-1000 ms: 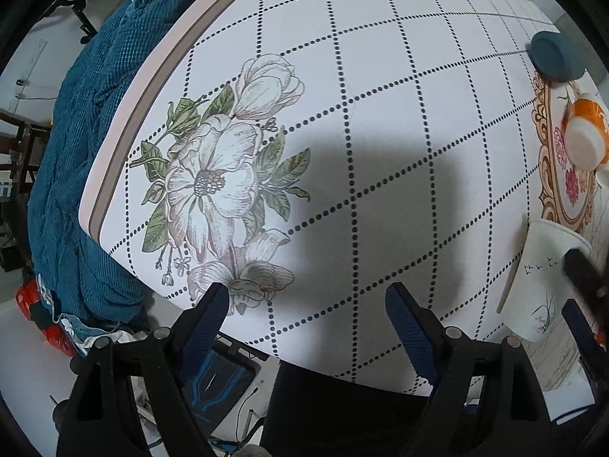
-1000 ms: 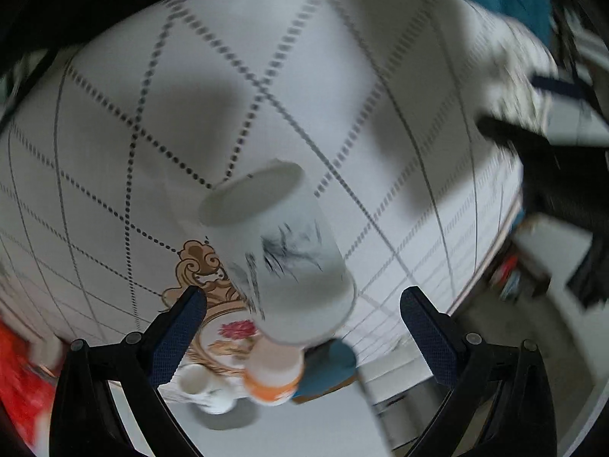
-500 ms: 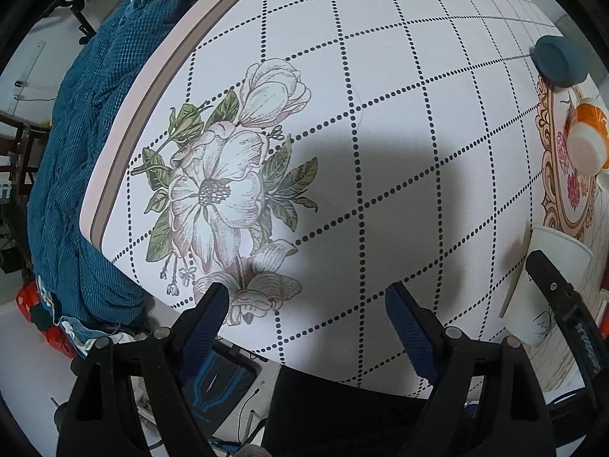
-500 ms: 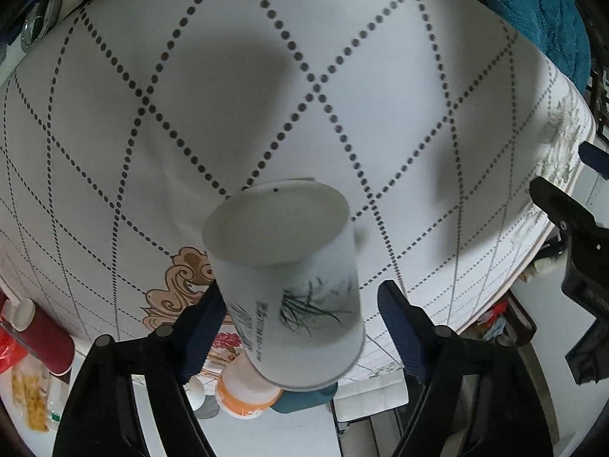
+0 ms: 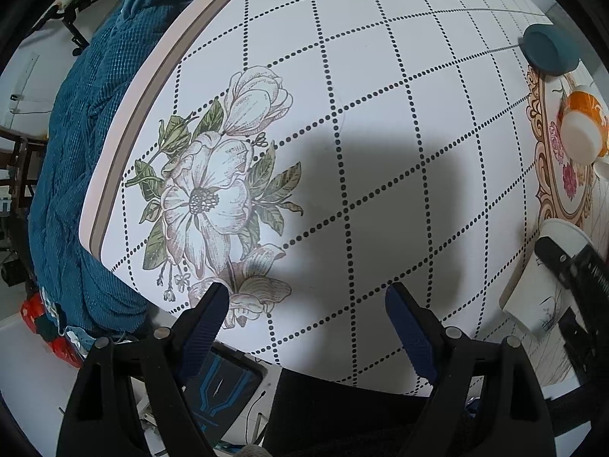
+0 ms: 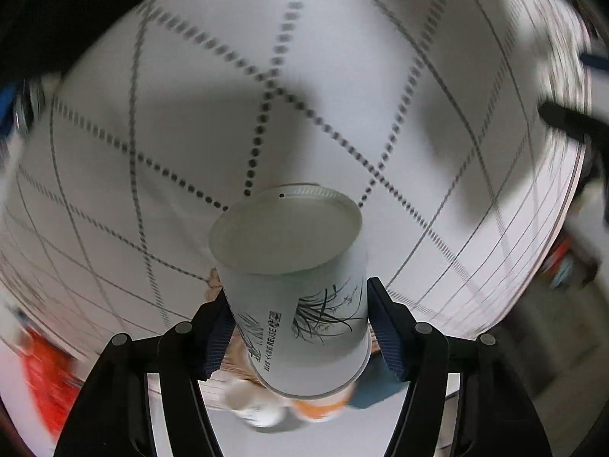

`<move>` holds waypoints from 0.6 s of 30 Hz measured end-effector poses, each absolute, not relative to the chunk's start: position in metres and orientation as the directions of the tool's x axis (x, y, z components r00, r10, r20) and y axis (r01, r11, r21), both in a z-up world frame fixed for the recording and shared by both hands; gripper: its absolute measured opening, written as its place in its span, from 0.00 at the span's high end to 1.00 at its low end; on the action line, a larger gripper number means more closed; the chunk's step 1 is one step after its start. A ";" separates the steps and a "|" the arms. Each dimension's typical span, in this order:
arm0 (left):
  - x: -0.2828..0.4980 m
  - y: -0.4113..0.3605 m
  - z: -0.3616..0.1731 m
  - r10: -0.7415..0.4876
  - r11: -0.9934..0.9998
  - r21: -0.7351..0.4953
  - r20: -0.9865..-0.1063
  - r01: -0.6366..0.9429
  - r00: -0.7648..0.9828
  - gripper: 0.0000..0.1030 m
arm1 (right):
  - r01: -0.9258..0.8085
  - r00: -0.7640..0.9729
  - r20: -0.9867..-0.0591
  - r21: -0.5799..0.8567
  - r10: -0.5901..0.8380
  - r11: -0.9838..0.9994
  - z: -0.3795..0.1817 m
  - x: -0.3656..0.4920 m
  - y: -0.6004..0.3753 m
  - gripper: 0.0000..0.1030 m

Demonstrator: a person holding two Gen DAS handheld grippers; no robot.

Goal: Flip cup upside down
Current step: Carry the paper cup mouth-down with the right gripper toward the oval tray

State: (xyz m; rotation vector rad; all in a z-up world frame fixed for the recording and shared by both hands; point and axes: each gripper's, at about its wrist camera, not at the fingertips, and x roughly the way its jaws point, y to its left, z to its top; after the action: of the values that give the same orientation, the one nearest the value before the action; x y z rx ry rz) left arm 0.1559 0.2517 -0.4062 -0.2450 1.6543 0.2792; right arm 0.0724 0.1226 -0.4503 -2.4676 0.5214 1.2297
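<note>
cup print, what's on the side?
White paper cup with dark ink grass-like sprigs and small printed text including "REUSE". Clearest in the right wrist view, between the right gripper's fingers.

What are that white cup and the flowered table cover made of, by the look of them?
The cup looks like paper: matte white wall, rolled rim, a recessed base disc with a crimped edge, printed ink grass and the word REUSE. It sits between the right gripper's jaws. The table cover looks like smooth printed vinyl or oilcloth, lying flat with a faint sheen, though coated fabric is possible.
</note>
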 end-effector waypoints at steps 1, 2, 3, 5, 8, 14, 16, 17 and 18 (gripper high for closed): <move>0.155 0.252 -0.405 0.007 0.947 0.039 -0.995 -0.320 -0.100 0.18 | -0.510 0.546 -0.813 -0.132 -0.202 -0.850 -0.449 0.076 0.127 0.34; 0.156 0.252 -0.404 0.008 0.947 0.040 -0.995 -0.318 -0.099 0.18 | -0.559 0.530 -0.816 -0.129 -0.232 -0.819 -0.449 0.080 0.130 0.34; 0.157 0.253 -0.403 0.010 0.948 0.040 -0.995 -0.317 -0.098 0.18 | -0.602 0.513 -0.819 -0.127 -0.259 -0.789 -0.448 0.085 0.132 0.34; 0.158 0.256 -0.402 0.013 0.949 0.042 -0.995 -0.312 -0.096 0.18 | -0.696 0.466 -0.827 -0.123 -0.315 -0.707 -0.447 0.095 0.138 0.34; 0.163 0.255 -0.400 0.017 0.953 0.044 -0.996 -0.301 -0.092 0.18 | -0.820 0.382 -0.837 -0.112 -0.391 -0.561 -0.443 0.112 0.146 0.34; 0.171 0.245 -0.394 0.026 0.961 0.049 -0.996 -0.272 -0.088 0.18 | -0.976 0.180 -0.847 -0.091 -0.501 -0.197 -0.442 0.148 0.137 0.34; 0.174 0.239 -0.393 0.029 0.965 0.051 -0.996 -0.259 -0.086 0.18 | -0.996 0.089 -0.845 -0.075 -0.528 -0.047 -0.443 0.163 0.128 0.34; 0.175 0.237 -0.392 0.031 0.967 0.051 -0.996 -0.251 -0.085 0.18 | -0.997 0.051 -0.843 -0.070 -0.536 0.015 -0.443 0.170 0.125 0.34; 0.176 0.233 -0.391 0.033 0.968 0.053 -0.996 -0.245 -0.084 0.18 | -0.995 0.011 -0.840 -0.064 -0.543 0.079 -0.444 0.176 0.120 0.34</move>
State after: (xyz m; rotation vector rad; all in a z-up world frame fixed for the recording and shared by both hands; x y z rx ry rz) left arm 0.1759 0.2329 -0.3909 -0.1632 1.6408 0.2324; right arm 0.1760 0.1197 -0.4440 -1.5550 1.6255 0.7809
